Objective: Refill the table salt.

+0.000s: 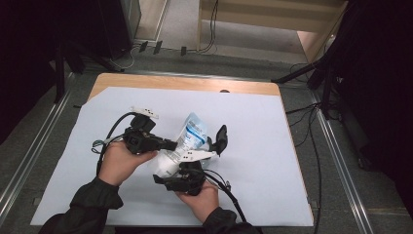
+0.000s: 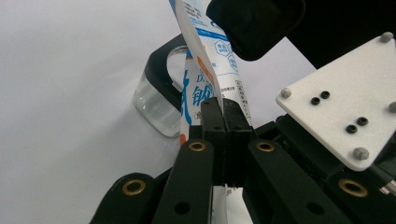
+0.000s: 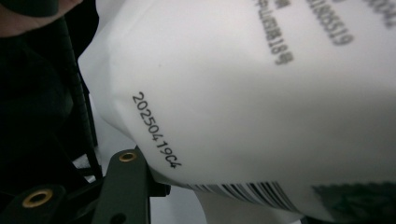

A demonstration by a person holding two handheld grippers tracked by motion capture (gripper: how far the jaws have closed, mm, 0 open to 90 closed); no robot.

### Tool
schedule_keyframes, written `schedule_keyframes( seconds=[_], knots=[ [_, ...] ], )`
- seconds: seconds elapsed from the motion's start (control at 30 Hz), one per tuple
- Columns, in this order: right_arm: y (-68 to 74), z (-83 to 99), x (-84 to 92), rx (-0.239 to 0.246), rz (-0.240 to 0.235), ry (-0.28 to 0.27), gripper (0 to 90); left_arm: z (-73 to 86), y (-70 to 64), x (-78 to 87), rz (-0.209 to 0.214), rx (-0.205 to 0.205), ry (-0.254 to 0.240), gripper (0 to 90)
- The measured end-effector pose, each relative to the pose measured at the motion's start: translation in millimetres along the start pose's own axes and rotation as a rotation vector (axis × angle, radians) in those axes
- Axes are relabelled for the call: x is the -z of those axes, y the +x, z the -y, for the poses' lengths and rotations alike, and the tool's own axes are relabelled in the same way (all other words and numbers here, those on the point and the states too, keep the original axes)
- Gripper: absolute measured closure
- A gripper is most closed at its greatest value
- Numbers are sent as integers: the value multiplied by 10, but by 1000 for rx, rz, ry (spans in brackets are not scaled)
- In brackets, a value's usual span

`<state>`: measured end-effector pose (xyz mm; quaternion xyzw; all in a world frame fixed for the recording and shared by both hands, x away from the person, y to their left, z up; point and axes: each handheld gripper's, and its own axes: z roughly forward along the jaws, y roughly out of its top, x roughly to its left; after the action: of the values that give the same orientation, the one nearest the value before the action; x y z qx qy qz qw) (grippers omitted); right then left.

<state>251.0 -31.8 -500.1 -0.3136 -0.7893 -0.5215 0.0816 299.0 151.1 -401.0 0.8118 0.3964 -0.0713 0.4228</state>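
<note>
A white pouch (image 1: 193, 130) with blue print hangs over the middle of the table, held between both grippers. My left gripper (image 1: 170, 145) comes in from the left and is shut on the pouch's thin edge; in the left gripper view its jaws (image 2: 225, 112) pinch the flat pouch (image 2: 201, 51) tightly. My right gripper (image 1: 207, 148) reaches up from below with its jaws around the pouch's lower body. In the right gripper view the pouch's white back (image 3: 243, 93), with a printed date and barcode, presses against one finger (image 3: 127, 184).
A clear container with a black rim (image 2: 159, 105) sits on the white sheet (image 1: 253, 146) just beyond the pouch. The sheet covers a wooden table (image 1: 185, 84). Cables trail from both grippers. Dark stands and floor cables surround the table.
</note>
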Motion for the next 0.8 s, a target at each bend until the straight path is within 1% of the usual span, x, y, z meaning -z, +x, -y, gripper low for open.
schedule_keyframes(
  seconds=[0.03,0.07,0.13,0.27,0.33,0.43,0.5,0.63,0.67,0.73,0.8],
  knots=[
    [-10,-5,3,-5,-14,-4,539,2,-6,3,3,3,-10,900],
    [-16,-10,10,-2,-24,-7,541,1,-5,9,6,-4,-11,900],
    [-20,-19,23,0,-29,-13,544,2,-10,14,14,-11,-19,900],
    [-32,-25,31,-25,-59,-21,546,9,-13,12,13,-25,-6,880],
    [-33,-20,24,-31,-62,-17,546,11,-8,9,15,-25,1,885],
    [-41,-12,12,-43,-71,-18,544,6,-15,-5,-3,-29,4,900],
    [-45,-12,9,-48,-67,-19,542,-3,-18,-19,-13,-32,5,900],
    [-38,-5,-7,-36,-44,-7,514,-16,-24,-50,-20,-31,17,900],
    [-27,-2,-12,-33,-31,0,511,-18,-25,-55,-27,-30,22,900],
    [-19,4,-18,-27,-21,2,513,-21,-33,-63,-30,-21,21,900],
    [-26,0,-22,-29,-20,1,516,-26,-30,-66,-32,-23,15,900]
  ],
)
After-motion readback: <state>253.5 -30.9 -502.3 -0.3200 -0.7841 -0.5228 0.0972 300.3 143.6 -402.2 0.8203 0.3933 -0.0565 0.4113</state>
